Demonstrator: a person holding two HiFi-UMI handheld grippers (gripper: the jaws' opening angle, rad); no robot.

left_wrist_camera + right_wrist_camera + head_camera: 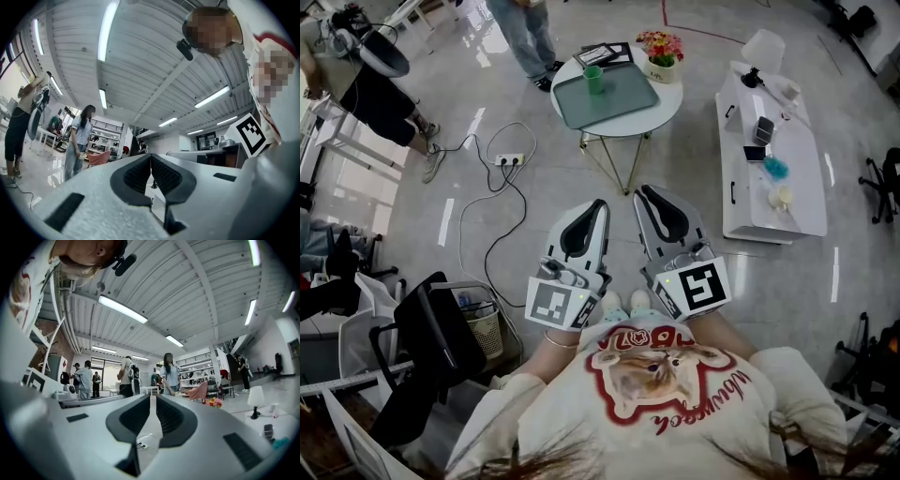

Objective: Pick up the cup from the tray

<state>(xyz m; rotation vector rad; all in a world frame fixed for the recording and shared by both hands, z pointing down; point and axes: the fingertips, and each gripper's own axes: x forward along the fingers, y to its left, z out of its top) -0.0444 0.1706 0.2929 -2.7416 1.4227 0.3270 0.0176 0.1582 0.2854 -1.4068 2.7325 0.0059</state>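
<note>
Nearest to the person, both grippers are held side by side in front of the chest and point toward 12 o'clock. The left gripper (598, 206) has its jaws pressed together, pad against pad, and nothing is between them. The right gripper (646, 194) is also closed, with only a thin slit between the pads, and it holds nothing.

A little farther, at about 10 o'clock from the grippers, a power strip (510, 160) lies on the floor with its cable.

Farther on, at 12 o'clock, stands the round table (667, 111). The green tray (614, 103) lies on it, and the cup (594, 79) stands upright on the tray, at the tray's 11 o'clock part. Flowers (661, 49) stand beside the tray at its 1 o'clock.

As I judge, the task is at its very start. The cup is untouched and well apart from both grippers. What is left is to go to the table, open one gripper, close it on the cup and lift it from the tray.
</note>
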